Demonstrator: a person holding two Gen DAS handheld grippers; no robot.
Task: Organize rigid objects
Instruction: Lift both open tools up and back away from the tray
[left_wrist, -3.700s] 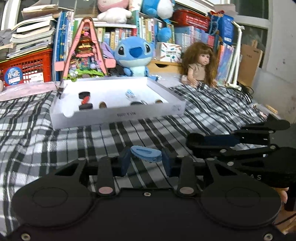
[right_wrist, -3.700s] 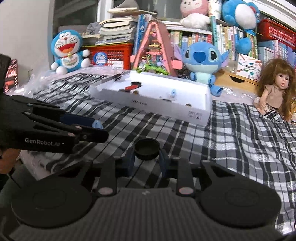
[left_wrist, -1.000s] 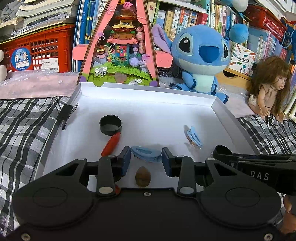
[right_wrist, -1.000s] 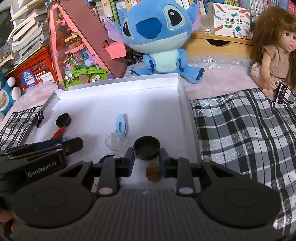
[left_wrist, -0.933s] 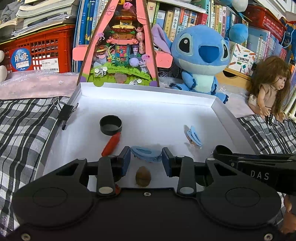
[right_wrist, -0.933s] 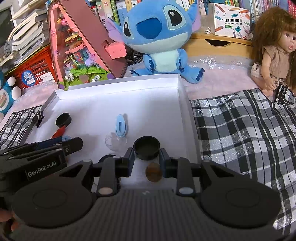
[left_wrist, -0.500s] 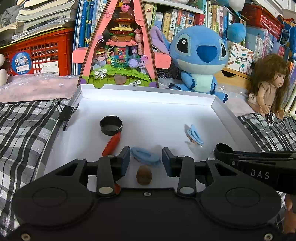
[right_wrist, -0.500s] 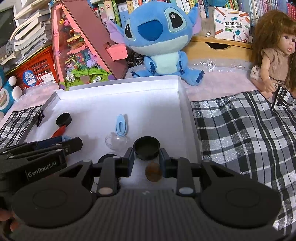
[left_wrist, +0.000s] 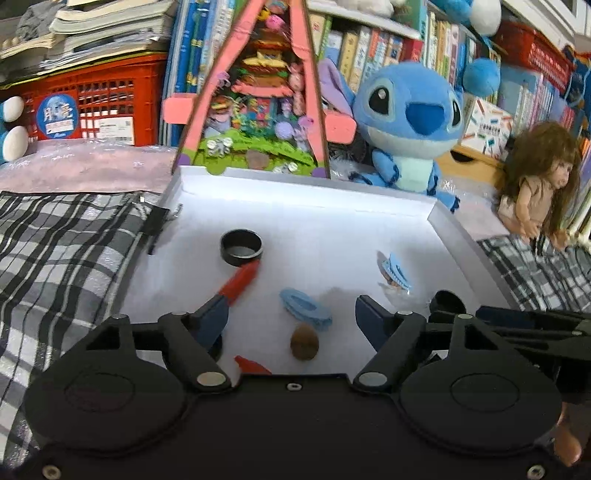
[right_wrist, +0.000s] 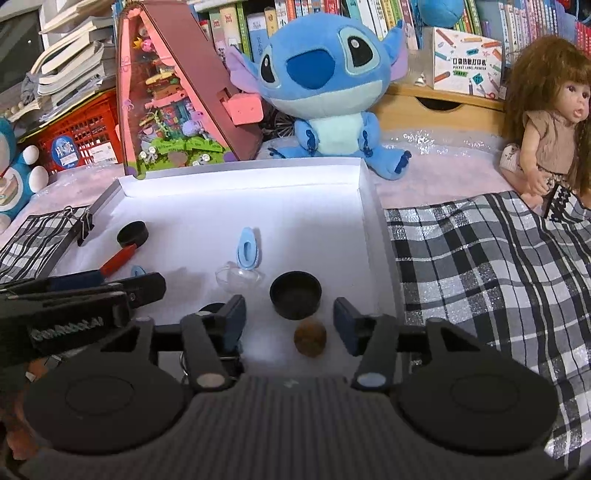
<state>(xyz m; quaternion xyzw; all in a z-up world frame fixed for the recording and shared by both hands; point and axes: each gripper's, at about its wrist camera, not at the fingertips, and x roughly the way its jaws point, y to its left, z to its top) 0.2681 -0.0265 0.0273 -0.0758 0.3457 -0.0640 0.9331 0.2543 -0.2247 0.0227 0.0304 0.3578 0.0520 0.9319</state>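
Both grippers' fingers opening, blue hair clip (left_wrist: 305, 308) and black cap (right_wrist: 295, 294) freed inside white tray (right_wrist: 373, 206); drop-off seemingly done.

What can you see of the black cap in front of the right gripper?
The black cap is a short round cup of matte black, plastic by its look, with a straight side wall and a hollow top. It sits upright, open side up, on the floor of the white box, apart from the right wall. It lies ahead of the right gripper, whose fingers are opening and clear of it. A brown disc lies just nearer, a clear dome to its left; contact with either is unclear.
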